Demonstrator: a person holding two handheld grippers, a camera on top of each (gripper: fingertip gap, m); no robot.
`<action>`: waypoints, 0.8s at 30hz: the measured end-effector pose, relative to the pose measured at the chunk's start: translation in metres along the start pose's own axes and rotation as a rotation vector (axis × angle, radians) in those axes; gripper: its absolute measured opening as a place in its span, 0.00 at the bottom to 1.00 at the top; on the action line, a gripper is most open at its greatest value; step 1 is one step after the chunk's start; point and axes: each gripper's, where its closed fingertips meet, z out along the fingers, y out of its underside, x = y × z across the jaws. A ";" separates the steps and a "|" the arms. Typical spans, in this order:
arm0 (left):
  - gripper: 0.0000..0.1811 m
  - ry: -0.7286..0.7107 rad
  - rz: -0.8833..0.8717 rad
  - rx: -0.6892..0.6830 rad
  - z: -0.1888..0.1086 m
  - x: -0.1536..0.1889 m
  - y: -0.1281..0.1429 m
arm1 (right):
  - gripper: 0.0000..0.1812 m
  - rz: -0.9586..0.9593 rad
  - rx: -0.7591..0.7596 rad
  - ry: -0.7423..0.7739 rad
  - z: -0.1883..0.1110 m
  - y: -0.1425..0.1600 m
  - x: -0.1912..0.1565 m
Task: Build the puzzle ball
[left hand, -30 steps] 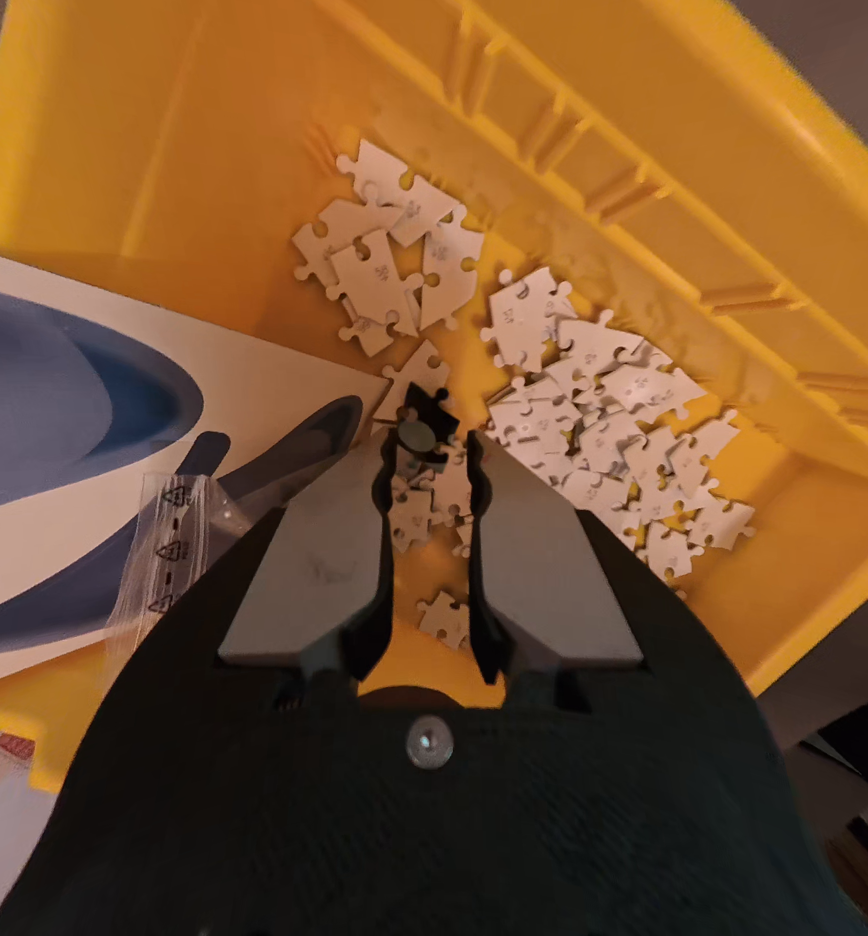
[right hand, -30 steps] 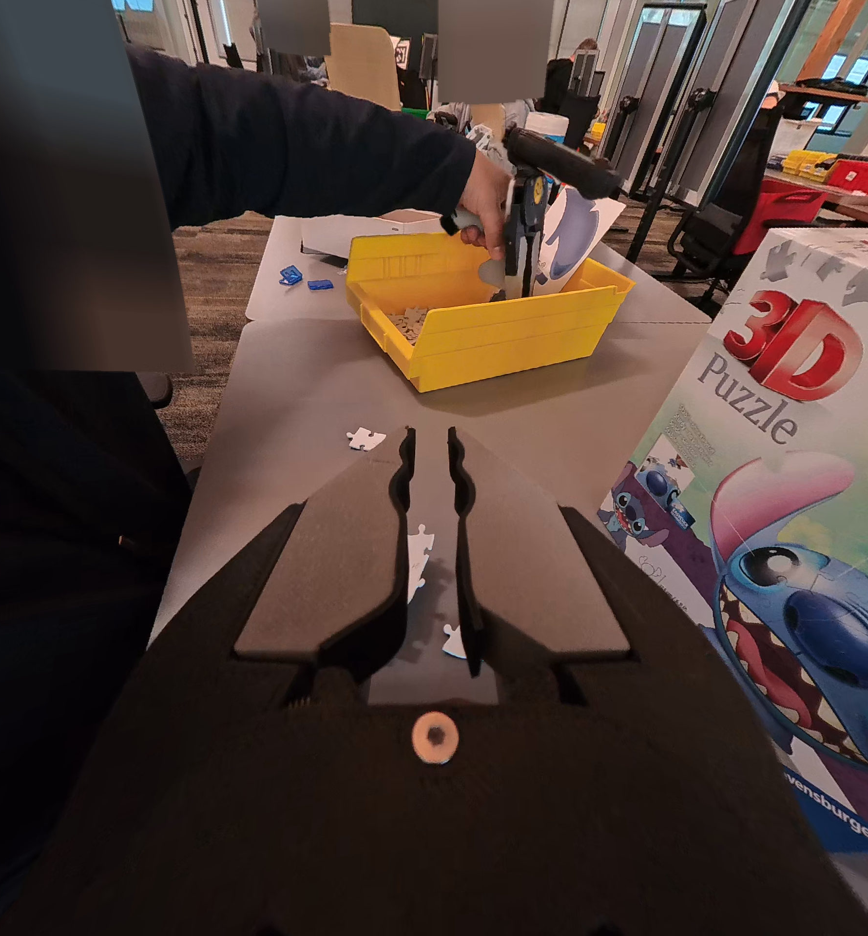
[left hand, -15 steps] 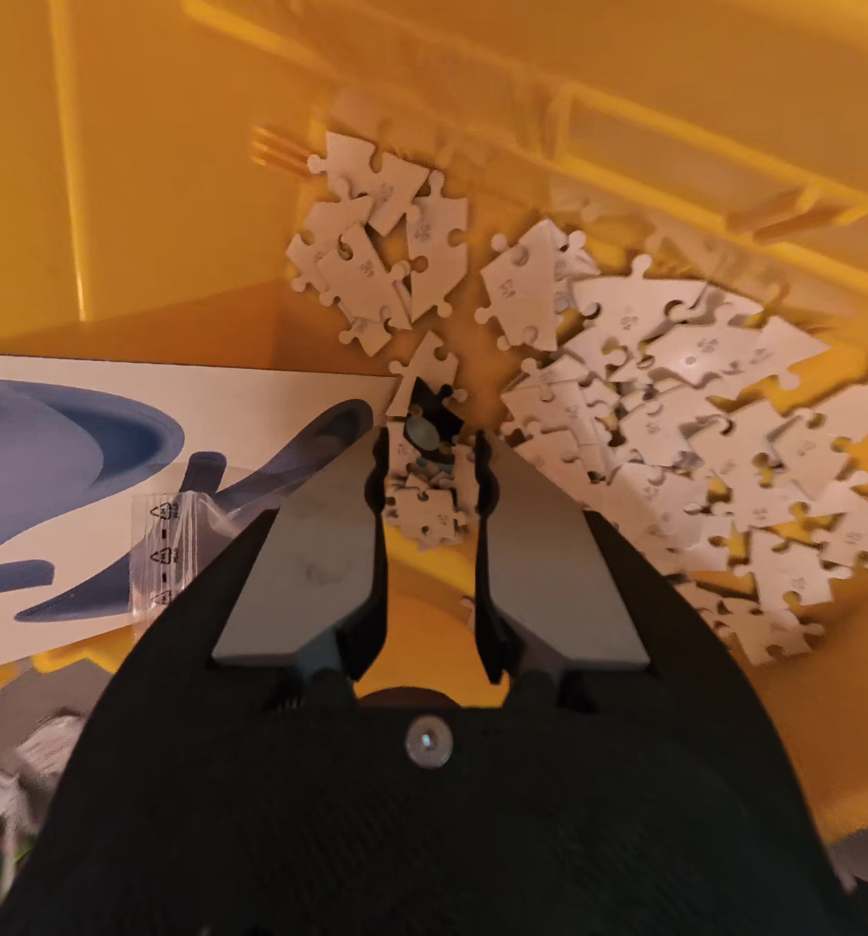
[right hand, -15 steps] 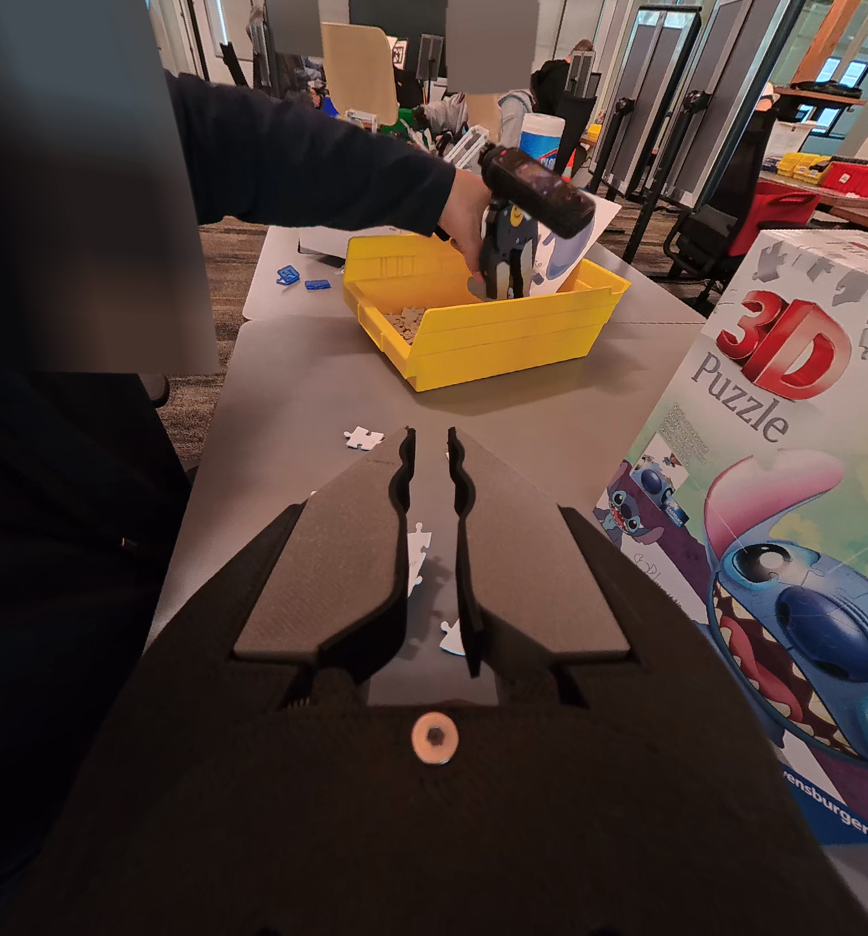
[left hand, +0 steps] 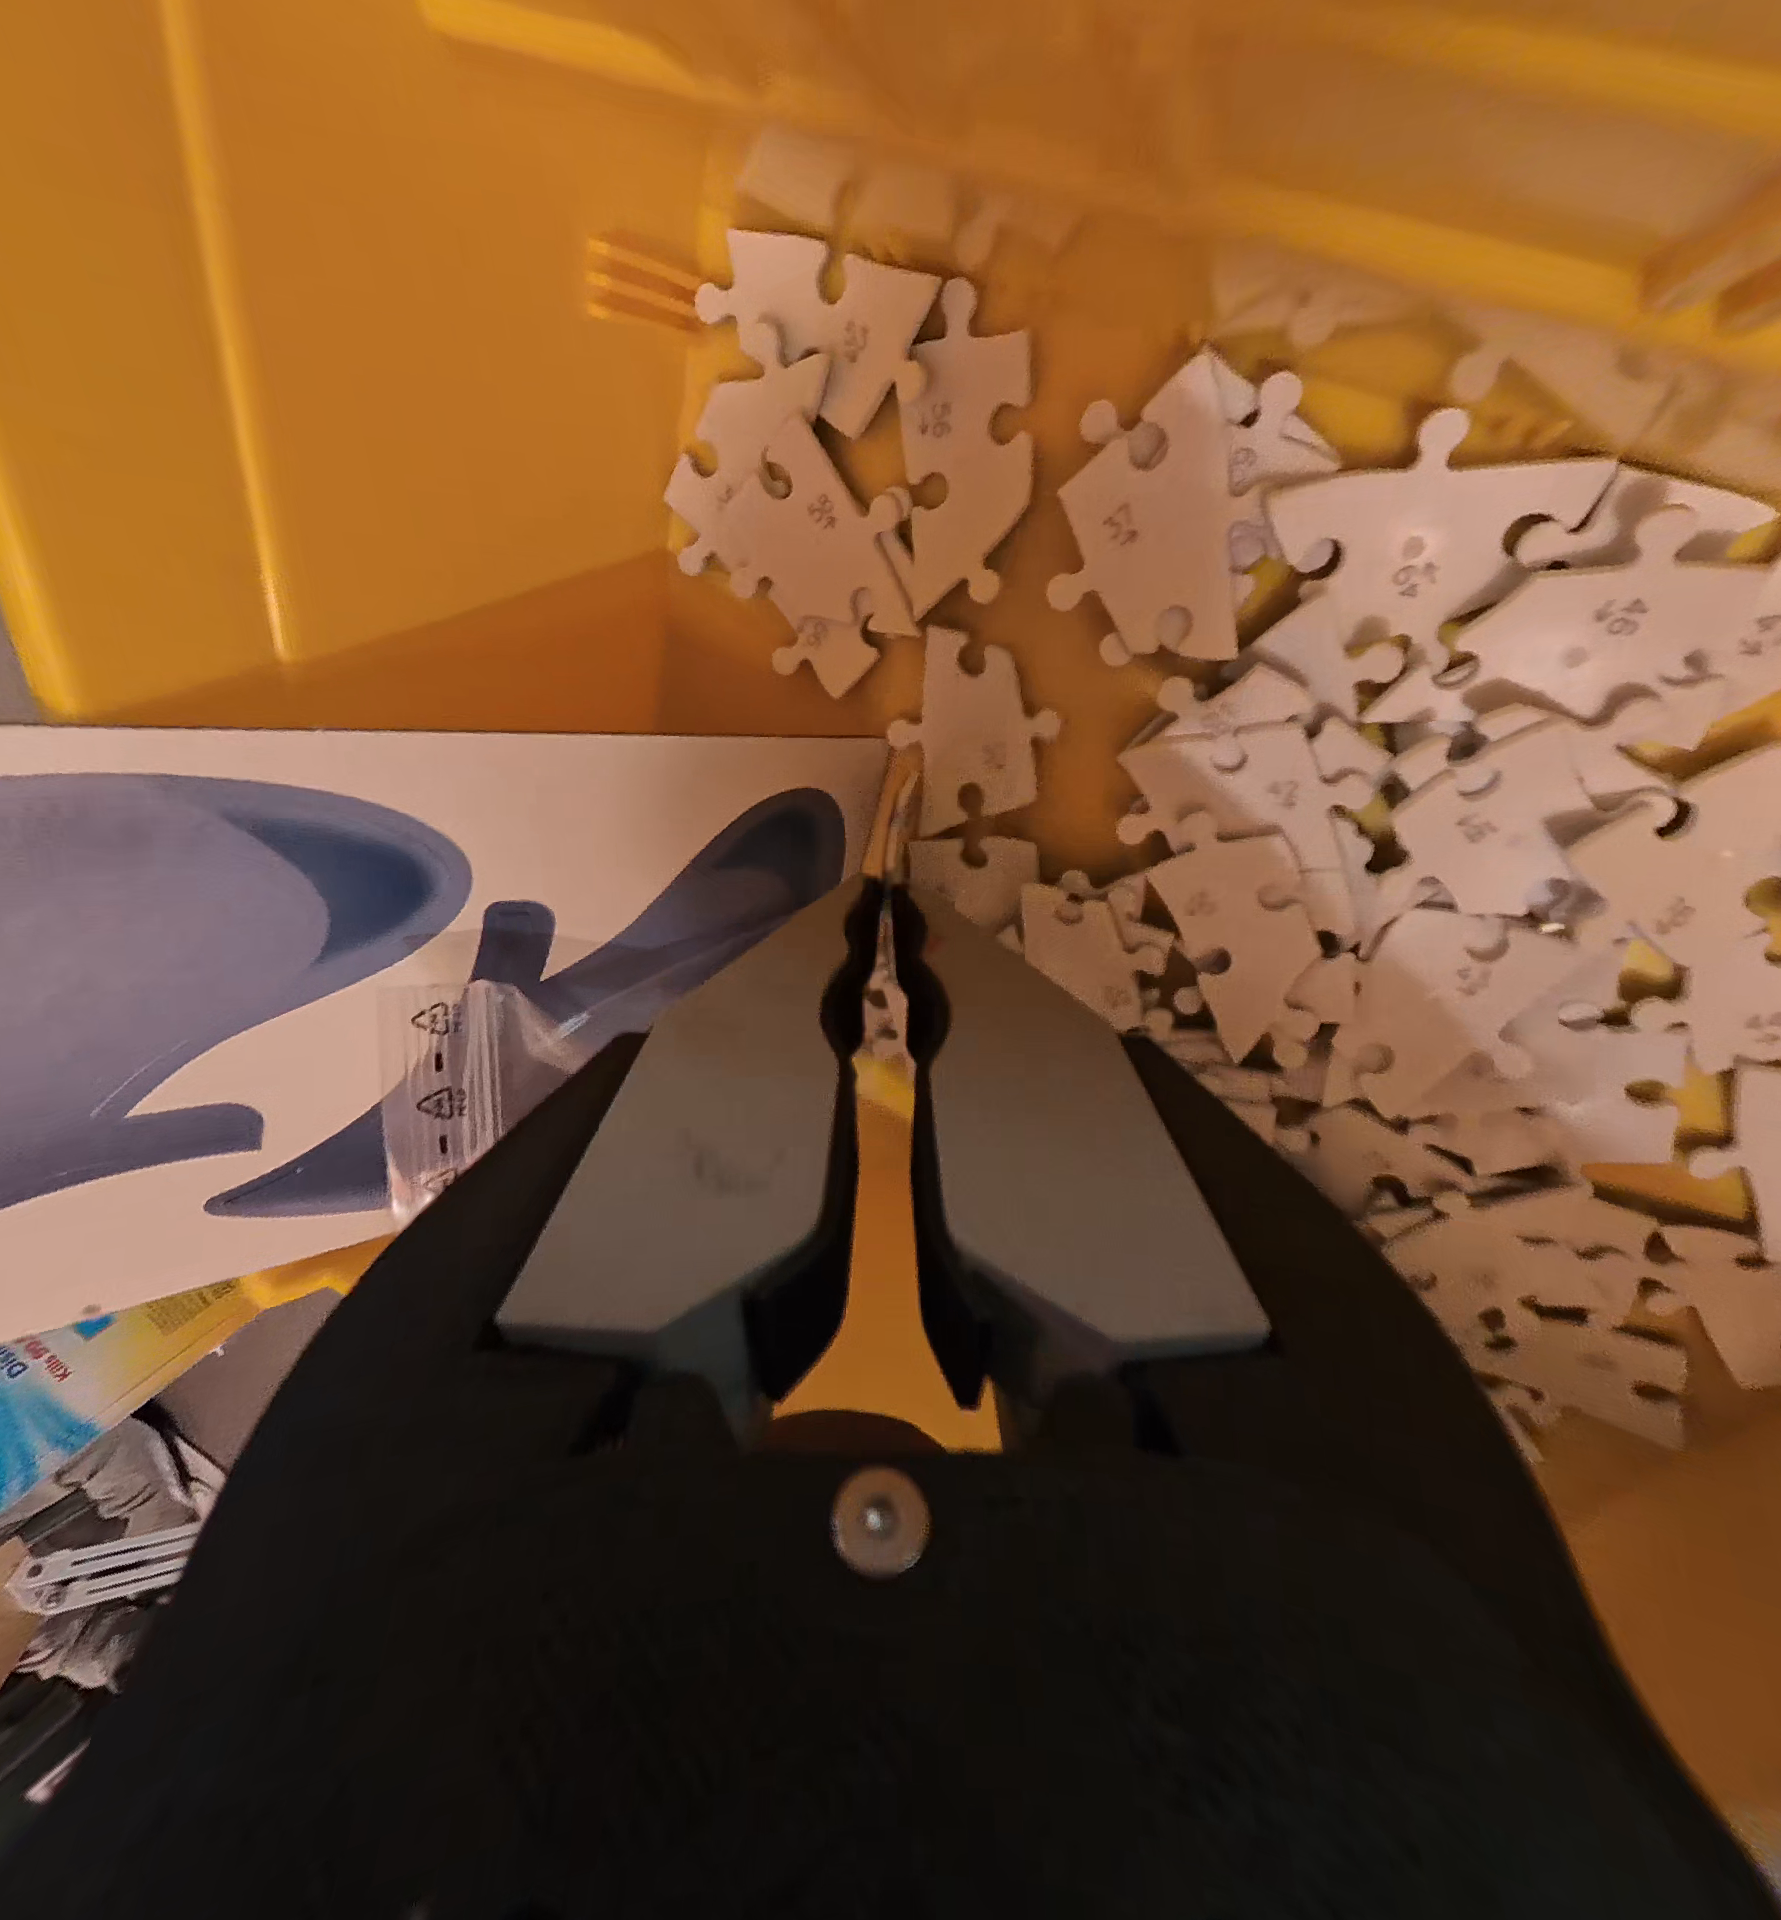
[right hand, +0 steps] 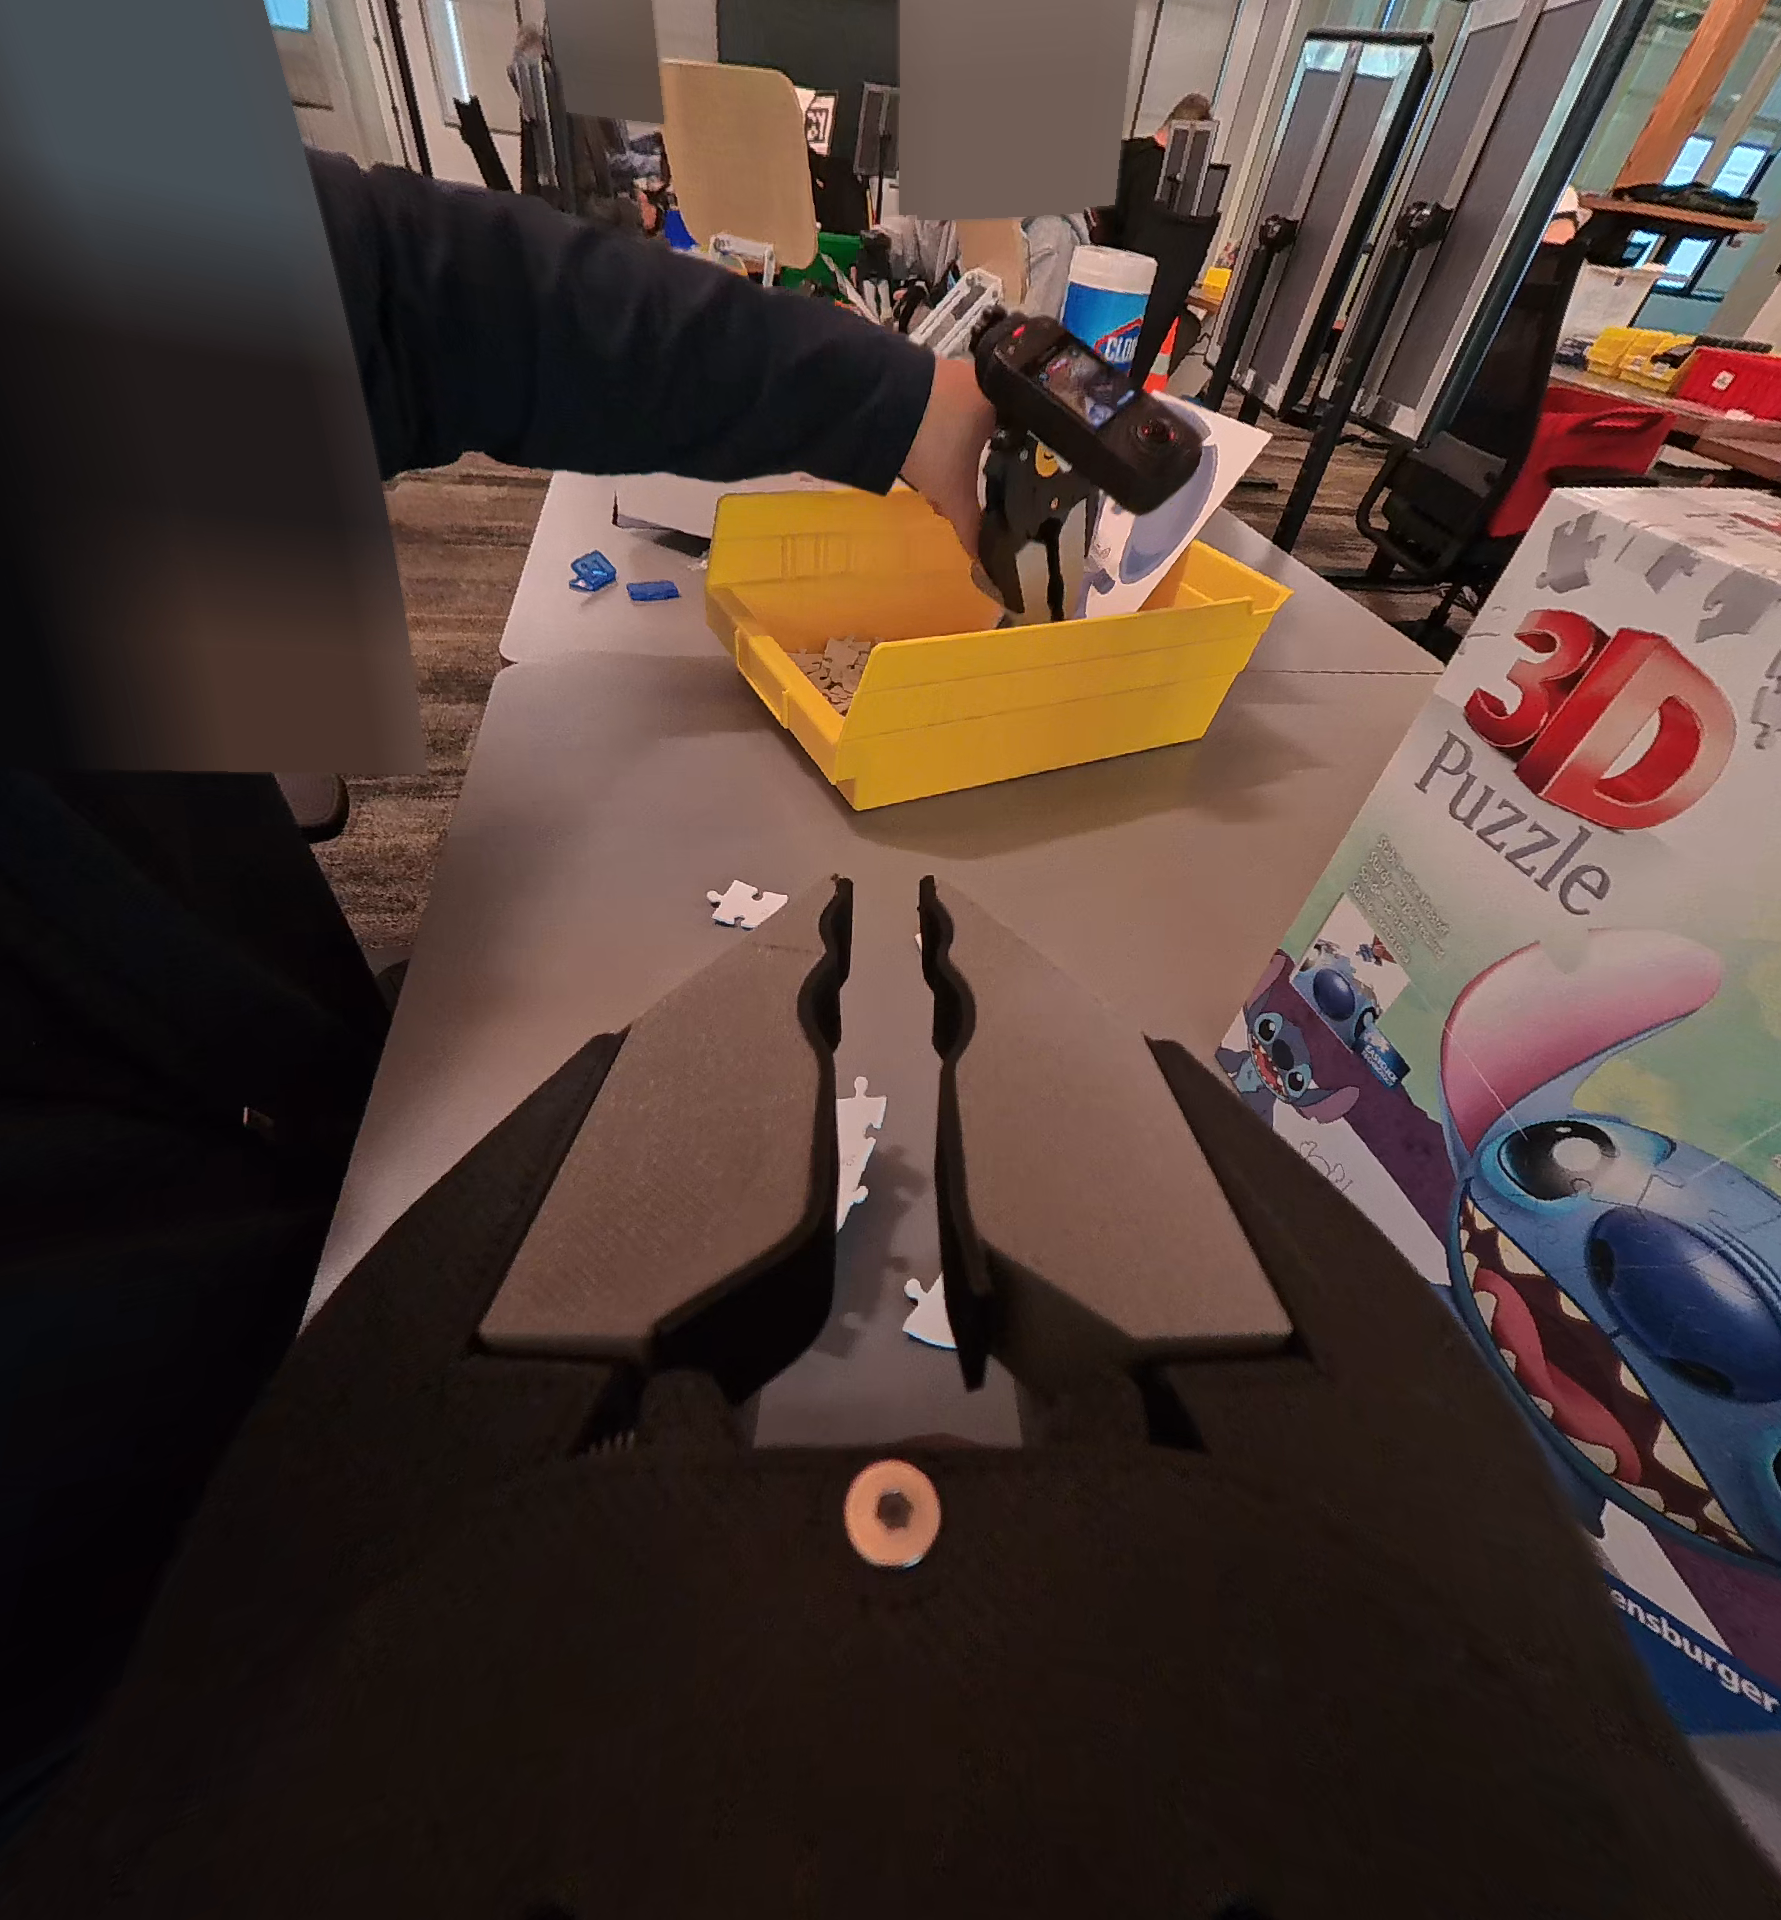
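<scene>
Grey and bare in the middle, the desk [right hand: 595, 831] carried a yellow bin [right hand: 1021, 707] toward the far side, with office partitions and chairs behind. Down inside that bin the left claw [left hand: 884, 894] was pinched almost fully together on a single puzzle piece [left hand: 896, 821], held edge-on, its thin rim showing just past the tips at 12 o'clock. Loose white puzzle pieces [left hand: 1437, 831] lay backs-up in a heap from 1 to 4 o'clock of the claw, and a printed sheet [left hand: 242, 935] with a blue shape leaned at 9 o'clock.

Nearer the person, the right claw [right hand: 884, 894] hung over the desk with a narrow gap between its tips, gripping nothing. A few stray pieces [right hand: 747, 902] lay on the desk around it, and the puzzle box [right hand: 1592, 1039] stood at its 3 o'clock.
</scene>
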 end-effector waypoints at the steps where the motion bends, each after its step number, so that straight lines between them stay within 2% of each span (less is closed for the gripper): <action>1: 0.00 0.016 -0.007 0.003 -0.002 -0.001 0.001 | 0.05 -0.001 0.000 0.000 0.000 0.000 0.000; 8: 0.00 0.300 -0.155 0.046 -0.030 0.008 0.006 | 0.05 -0.005 0.003 -0.002 -0.001 -0.001 -0.002; 11: 0.00 0.342 -0.184 0.035 -0.036 0.003 0.010 | 0.05 -0.007 0.005 -0.002 -0.001 -0.002 -0.002; 18: 0.00 0.473 -0.178 -0.098 -0.044 0.023 0.027 | 0.05 -0.006 0.008 -0.005 -0.001 -0.002 -0.003; 24: 0.00 0.533 -0.145 -0.297 -0.045 0.036 0.049 | 0.05 -0.003 -0.010 -0.005 0.001 0.001 -0.002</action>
